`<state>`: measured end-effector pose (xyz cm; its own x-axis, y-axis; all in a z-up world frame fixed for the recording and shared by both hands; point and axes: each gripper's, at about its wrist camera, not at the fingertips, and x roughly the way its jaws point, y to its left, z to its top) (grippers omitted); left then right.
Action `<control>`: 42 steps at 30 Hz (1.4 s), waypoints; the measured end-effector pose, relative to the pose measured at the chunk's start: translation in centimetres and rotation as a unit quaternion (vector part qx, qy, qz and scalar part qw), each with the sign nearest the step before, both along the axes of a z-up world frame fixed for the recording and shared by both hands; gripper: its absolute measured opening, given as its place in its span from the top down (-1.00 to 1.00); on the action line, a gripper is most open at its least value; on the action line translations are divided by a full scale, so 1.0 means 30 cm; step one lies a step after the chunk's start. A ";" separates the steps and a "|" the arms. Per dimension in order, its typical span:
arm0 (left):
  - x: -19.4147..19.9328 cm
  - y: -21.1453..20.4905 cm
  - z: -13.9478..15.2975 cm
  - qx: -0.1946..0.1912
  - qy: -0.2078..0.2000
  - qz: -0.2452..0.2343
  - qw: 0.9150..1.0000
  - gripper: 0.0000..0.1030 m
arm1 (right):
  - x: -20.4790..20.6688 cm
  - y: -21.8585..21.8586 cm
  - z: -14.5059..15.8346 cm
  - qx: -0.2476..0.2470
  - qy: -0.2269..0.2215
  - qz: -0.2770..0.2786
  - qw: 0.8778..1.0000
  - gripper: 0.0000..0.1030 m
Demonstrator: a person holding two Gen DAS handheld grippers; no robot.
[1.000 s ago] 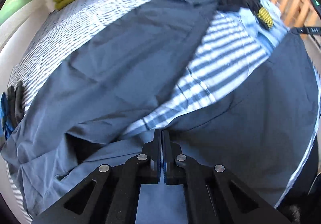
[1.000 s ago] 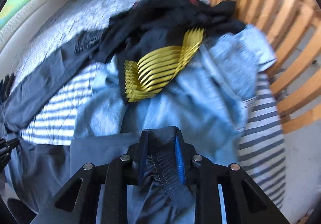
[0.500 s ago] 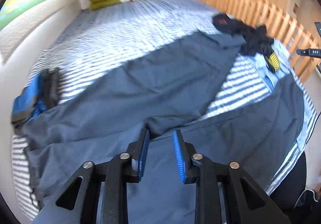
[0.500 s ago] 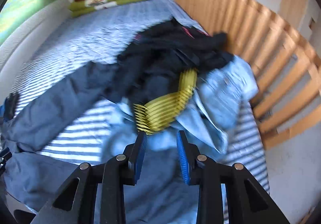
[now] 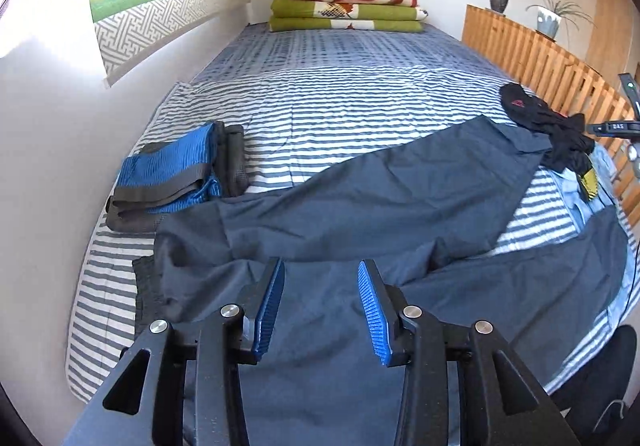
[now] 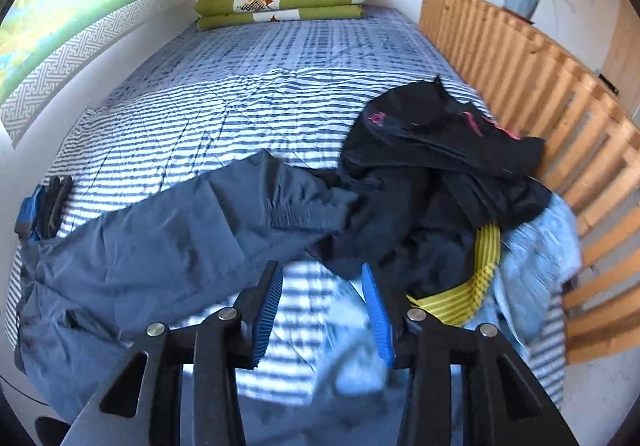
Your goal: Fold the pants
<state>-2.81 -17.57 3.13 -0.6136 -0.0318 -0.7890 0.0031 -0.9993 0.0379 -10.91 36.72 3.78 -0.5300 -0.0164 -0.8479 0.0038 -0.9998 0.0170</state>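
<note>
The near end of the dark blue pants (image 5: 360, 190) runs out of frame under the left gripper (image 5: 321, 304); the blurred right view smears the light blue garment (image 6: 536, 246). Smooth, thin cloth, legs splayed across the striped bed (image 5: 340, 102) (one hem meets the black clothes (image 6: 440, 166)). Both the left and the right gripper (image 6: 323, 310) have jaws opening, holding nothing.

Opening, empty left tongs (image 5: 321, 268) above spread pants (image 5: 360, 198)

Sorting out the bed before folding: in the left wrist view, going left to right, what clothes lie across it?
Folded blue and grey garment → dark blue pants → black clothes pile by the wooden rail.
</note>
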 end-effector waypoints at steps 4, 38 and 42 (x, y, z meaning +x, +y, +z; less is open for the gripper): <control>-0.085 -0.008 -0.023 -0.003 -0.013 0.007 1.000 0.14 | -0.153 -0.067 -0.081 -0.006 -0.016 0.031 0.999 0.09; -0.652 -0.407 -0.544 -0.162 -0.169 0.044 0.971 0.40 | -0.490 0.034 -0.143 0.206 -0.036 -0.001 0.978 0.86; -0.650 -0.411 -0.520 -0.172 -0.149 0.055 0.972 0.97 | -0.511 0.001 -0.153 0.228 -0.031 0.001 0.973 0.86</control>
